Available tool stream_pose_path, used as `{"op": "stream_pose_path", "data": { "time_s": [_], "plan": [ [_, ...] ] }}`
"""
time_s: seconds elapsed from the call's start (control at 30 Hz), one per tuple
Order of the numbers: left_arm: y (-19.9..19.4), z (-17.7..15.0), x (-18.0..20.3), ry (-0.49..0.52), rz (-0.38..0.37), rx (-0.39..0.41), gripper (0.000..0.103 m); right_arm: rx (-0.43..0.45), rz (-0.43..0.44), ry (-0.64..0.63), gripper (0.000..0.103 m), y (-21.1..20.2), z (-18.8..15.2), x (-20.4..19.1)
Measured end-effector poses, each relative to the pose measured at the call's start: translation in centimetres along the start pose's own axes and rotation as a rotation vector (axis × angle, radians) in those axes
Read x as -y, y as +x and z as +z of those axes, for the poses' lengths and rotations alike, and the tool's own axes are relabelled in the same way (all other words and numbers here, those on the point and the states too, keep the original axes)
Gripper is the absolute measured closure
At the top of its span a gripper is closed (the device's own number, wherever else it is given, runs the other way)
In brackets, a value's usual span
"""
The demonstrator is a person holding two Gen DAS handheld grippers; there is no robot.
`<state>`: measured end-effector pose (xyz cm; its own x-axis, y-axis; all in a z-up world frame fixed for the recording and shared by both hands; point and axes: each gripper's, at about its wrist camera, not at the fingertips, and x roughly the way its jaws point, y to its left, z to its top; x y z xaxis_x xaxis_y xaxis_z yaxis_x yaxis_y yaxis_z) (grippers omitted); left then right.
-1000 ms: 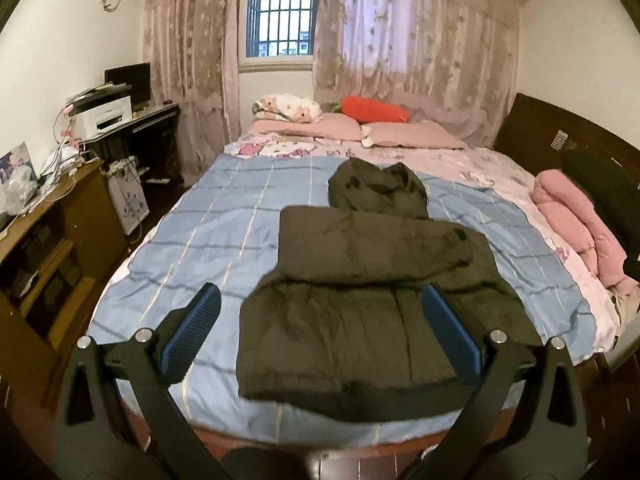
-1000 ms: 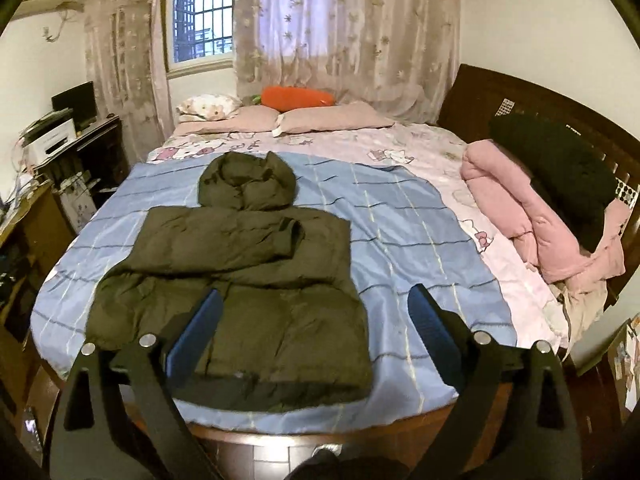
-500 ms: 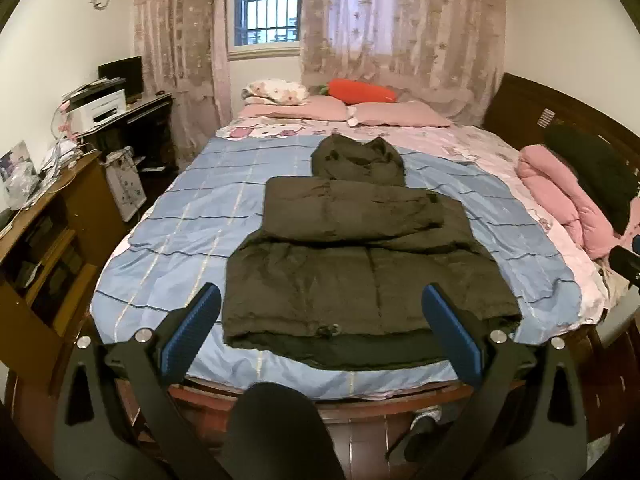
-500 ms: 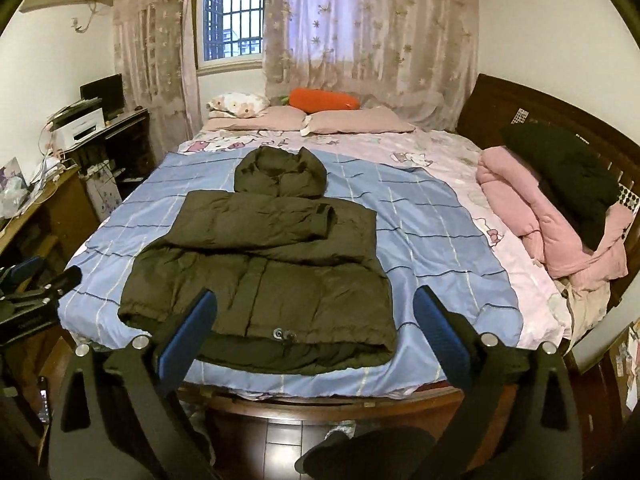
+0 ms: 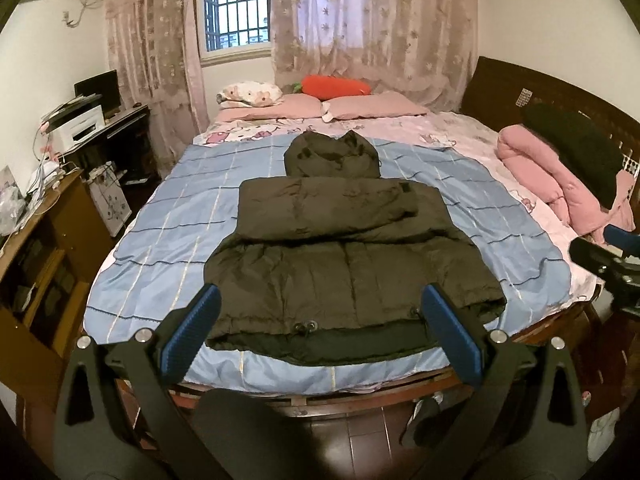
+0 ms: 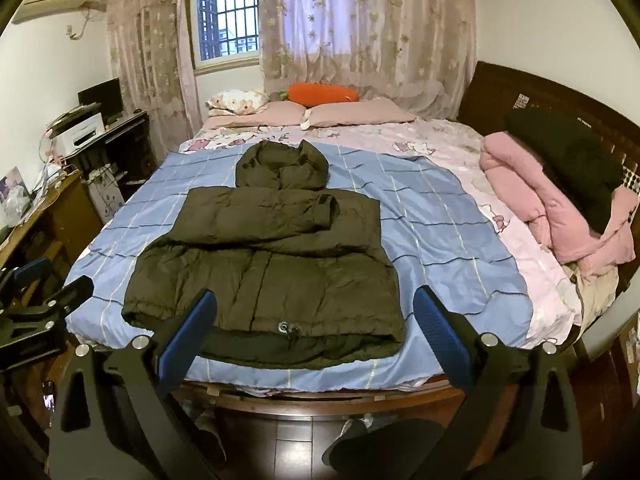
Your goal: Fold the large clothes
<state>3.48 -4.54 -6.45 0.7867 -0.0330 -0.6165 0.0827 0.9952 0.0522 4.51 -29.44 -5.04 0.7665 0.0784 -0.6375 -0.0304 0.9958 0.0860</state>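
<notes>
A dark olive puffer jacket (image 5: 352, 256) lies flat on the blue checked blanket (image 5: 168, 248) that covers the near part of the bed (image 5: 320, 390). Its hood (image 5: 332, 156) points toward the pillows (image 5: 376, 105), and both sleeves are folded across the chest, one over the other, with a cuff (image 6: 326, 208) ending toward the right side. The hem lies near the foot edge of the bed, where a black lining shows beneath it and a drawstring toggle (image 5: 306, 326) sits at its middle.

The left gripper (image 5: 320, 336) is held above the floor at the foot of the bed, level and facing the hem, with its blue-padded fingers (image 5: 192, 330) spread wide and nothing between them. The right gripper (image 6: 316, 336) is held the same way, its fingers wide apart and empty, a little to the right of the jacket's middle. Neither touches the jacket. Each gripper shows at the edge of the other's view.

Compared with a second ago, both grippers have drawn back from the bed: then they hung over the jacket's lower part, and now the whole jacket, the bed's wooden edge and the dark floor (image 6: 304, 436) show in front of them. The jacket itself lies as it did.
</notes>
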Motion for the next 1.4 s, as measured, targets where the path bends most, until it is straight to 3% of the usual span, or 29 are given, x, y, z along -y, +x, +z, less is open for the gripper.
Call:
{"op": "stream_pose_path", "data": {
  "time_s": [0.27, 0.4, 0.5, 0.67, 0.87, 1.03, 1.27, 1.4],
  "plan": [
    [4.4, 1.8, -2.5, -0.050, -0.004, -0.053, 0.002, -0.039, 0.014, -0.044, 0.004, 3.8, 2.3, -2.9],
    [7.8, 3.1, -2.8, -0.015, 0.005, -0.087, 0.002, -0.060, 0.023, -0.059, 0.004, 6.9, 4.8, -3.7],
    [10.8, 5.1, -3.0, 0.001, 0.000, -0.105, 0.002, -0.071, 0.018, -0.088, 0.004, 9.6, 6.9, -4.1],
    [17.5, 11.2, -4.1, 0.014, -0.017, -0.123, 0.002, -0.108, 0.039, -0.109, 0.004, 15.4, 13.2, -3.6],
    [27.8, 19.0, -4.3, 0.060, -0.014, -0.178, 0.002, -0.216, 0.088, -0.132, 0.004, 24.8, 22.0, -2.9],
    [37.3, 25.2, -4.6, 0.044, -0.056, -0.259, 0.002, -0.303, 0.120, -0.132, 0.004, 34.5, 28.6, -3.0],
    [49.9, 31.1, -5.6, 0.020, -0.084, -0.371, 0.002, -0.417, 0.085, -0.125, 0.004, 48.3, 33.4, -3.1],
    [56.6, 33.2, -6.4, 0.010, -0.055, -0.430, 0.002, -0.460, 0.034, -0.082, 0.008, 56.4, 34.6, -2.2]
  ]
}}
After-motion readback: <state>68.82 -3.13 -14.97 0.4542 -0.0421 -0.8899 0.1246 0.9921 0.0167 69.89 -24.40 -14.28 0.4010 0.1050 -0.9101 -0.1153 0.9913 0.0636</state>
